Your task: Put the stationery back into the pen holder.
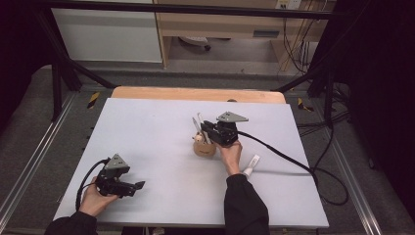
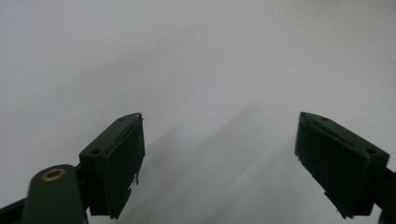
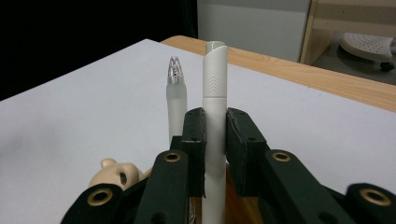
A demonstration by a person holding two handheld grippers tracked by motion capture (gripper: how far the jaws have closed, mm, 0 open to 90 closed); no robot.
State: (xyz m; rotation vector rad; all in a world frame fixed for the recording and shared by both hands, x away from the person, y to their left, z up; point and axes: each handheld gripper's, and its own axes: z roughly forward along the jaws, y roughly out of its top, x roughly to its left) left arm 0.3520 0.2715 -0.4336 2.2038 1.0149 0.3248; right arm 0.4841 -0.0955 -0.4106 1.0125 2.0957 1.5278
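Two grippers on the white table [image 1: 147, 142]. Our right gripper [image 3: 215, 140] has its jaws clamped on a white pen [image 3: 215, 107], pads pressed against the barrel from both sides — the pen stands upright, its pale green tip above the jaws. In the high view the right gripper [image 1: 208, 131] sits over a wooden holder [image 1: 204, 148] near the middle of the table, and we note the held pen's lower end reaches down at the holder; whether it touches the bottom we cannot tell. Just beside it stands a second pen [image 3: 175, 100], frosted with a clear cap, also upright. A small beige figure [image 3: 114, 173] is attached to the holder's side. Another white pen [image 1: 252, 165] lies flat on the table near our right wrist. Our left gripper [image 2: 219, 163] rests low at the near left of the table, jaws wide apart — nothing between them but bare surface.
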